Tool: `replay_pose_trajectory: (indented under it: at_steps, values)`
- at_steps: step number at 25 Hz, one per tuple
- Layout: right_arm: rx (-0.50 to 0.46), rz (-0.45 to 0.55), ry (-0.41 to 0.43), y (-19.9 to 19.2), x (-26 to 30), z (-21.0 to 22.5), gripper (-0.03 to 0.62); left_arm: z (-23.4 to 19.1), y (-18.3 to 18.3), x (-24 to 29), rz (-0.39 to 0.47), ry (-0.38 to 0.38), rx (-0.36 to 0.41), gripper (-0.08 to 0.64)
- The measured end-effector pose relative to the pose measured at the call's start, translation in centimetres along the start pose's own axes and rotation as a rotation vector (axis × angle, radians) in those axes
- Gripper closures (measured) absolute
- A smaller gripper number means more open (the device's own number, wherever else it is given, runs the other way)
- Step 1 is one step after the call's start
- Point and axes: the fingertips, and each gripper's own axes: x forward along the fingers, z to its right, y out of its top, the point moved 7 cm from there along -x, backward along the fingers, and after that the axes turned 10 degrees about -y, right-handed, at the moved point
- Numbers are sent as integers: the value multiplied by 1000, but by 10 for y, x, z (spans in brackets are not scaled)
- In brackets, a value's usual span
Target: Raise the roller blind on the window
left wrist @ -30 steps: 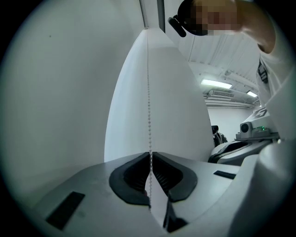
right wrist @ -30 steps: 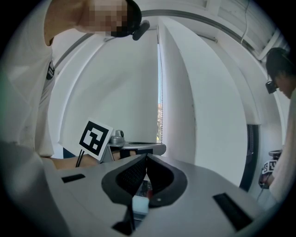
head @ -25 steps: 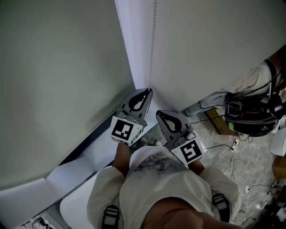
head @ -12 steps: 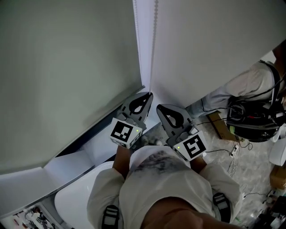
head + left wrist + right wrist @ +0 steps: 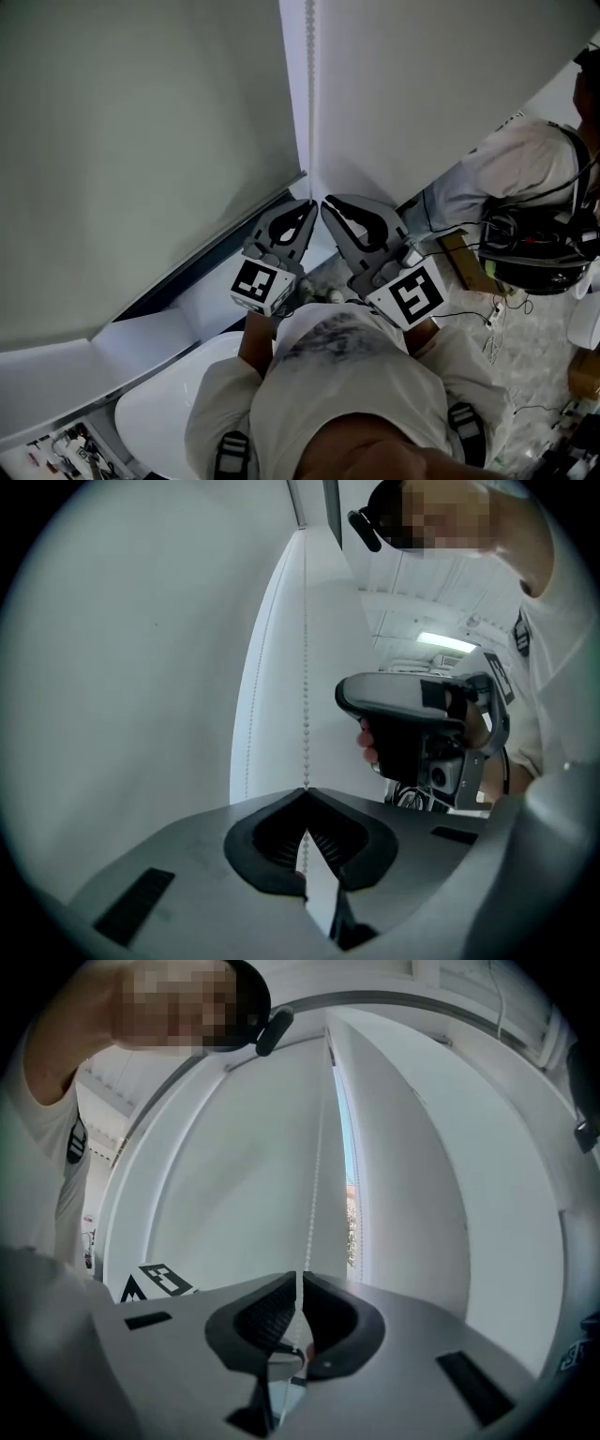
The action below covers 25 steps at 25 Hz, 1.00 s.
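Note:
The roller blind [image 5: 141,141] is a pale grey sheet that fills the left of the head view. Its white bead chain [image 5: 310,103] hangs along the blind's right edge. My left gripper [image 5: 306,204] and right gripper [image 5: 327,204] stand side by side at the chain's lower end, tips almost touching. In the left gripper view the bead chain [image 5: 306,667] runs down into the left gripper [image 5: 306,793], which is shut on it. Likewise, the bead chain [image 5: 315,1185] enters the right gripper [image 5: 298,1281], whose jaws pinch it. A sliver of outdoors [image 5: 352,1218] shows beside the blind [image 5: 234,1166].
A white panel [image 5: 422,84] stands right of the chain. Below runs a white sill [image 5: 187,323], with a white rounded surface [image 5: 155,422] at the lower left. Another person [image 5: 506,164] with black gear [image 5: 534,248] stands at the right, over cables [image 5: 492,328] on the floor.
Both grippers have moved up toward the chain's corner. The right one has closed in beside the left, so their tips now nearly meet.

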Motion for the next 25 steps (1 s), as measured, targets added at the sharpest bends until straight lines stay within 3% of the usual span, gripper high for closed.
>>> replay_pose_trajectory:
  at_steps: [8,14,25]
  values:
    - [-35,34,4,30,11,-3,526,5,1,-11,14,33,3,554]
    - [-59,36,17,46,19,-4,488,10,-2,-12,29,21,-11,552]
    - [-76,58,37,80,39,-8,496,11,-4,-24,37,3,-23,554]
